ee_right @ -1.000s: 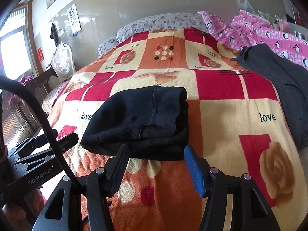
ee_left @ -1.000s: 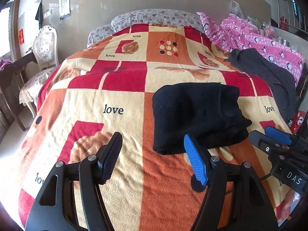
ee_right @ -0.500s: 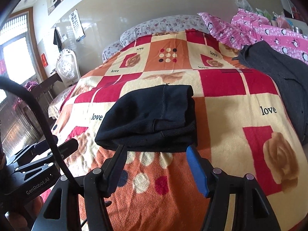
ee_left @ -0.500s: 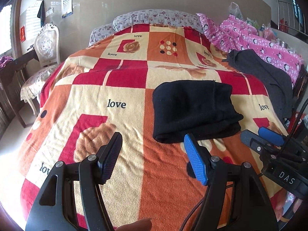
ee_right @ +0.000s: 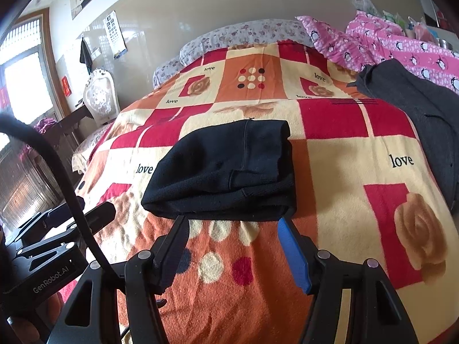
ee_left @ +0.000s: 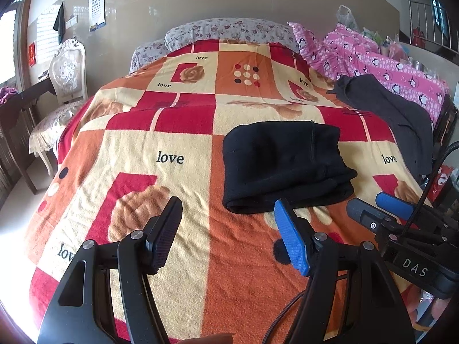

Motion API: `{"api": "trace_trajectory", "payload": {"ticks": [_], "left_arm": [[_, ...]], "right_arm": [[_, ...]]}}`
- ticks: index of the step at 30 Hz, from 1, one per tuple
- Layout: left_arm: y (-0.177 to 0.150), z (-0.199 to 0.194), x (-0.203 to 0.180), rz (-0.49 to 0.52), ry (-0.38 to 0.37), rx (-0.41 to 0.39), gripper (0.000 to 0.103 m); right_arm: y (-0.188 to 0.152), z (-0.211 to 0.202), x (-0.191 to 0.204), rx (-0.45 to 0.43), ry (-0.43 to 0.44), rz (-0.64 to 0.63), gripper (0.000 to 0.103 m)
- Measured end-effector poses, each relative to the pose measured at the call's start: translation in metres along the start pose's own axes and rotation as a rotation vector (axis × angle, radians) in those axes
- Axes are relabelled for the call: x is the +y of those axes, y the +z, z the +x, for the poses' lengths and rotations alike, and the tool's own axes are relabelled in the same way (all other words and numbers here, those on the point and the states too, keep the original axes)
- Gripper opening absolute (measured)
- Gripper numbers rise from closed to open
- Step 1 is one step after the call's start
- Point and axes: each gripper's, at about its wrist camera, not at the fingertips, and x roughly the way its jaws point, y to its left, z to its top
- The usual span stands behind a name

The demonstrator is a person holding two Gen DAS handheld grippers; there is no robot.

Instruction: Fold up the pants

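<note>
Black pants (ee_left: 284,163) lie folded into a compact bundle on the bed's patterned blanket (ee_left: 178,157). My left gripper (ee_left: 228,229) hovers open above the blanket, short of the bundle and to its left, with nothing between its fingers. In the right wrist view the same folded pants (ee_right: 226,172) sit just beyond my right gripper (ee_right: 232,235), which is open and empty, its fingertips close to the bundle's near edge but apart from it. The right gripper's tips (ee_left: 373,215) show at the right edge of the left wrist view; the left gripper's body (ee_right: 57,238) shows at the left of the right wrist view.
A dark grey garment (ee_left: 396,114) lies along the bed's right side, with a pink penguin quilt (ee_left: 381,63) behind it. Floral pillows (ee_left: 226,28) are at the head. A white chair (ee_left: 66,68) and a dark table (ee_left: 20,106) stand left of the bed.
Both grippers have drawn back and up from the folded pants, so the bundle looks smaller and farther. The right gripper's fingers stand slightly wider. The pants have not moved.
</note>
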Motion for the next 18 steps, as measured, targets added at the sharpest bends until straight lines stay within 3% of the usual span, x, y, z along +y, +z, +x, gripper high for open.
{"api": "trace_trajectory", "payload": {"ticks": [18], "left_arm": [[-0.0016,0.0032,-0.0016,0.009,0.001,0.013,0.068]], "right_arm": [[-0.0012,0.002,-0.0012,0.01,0.006,0.011,0.062]]}}
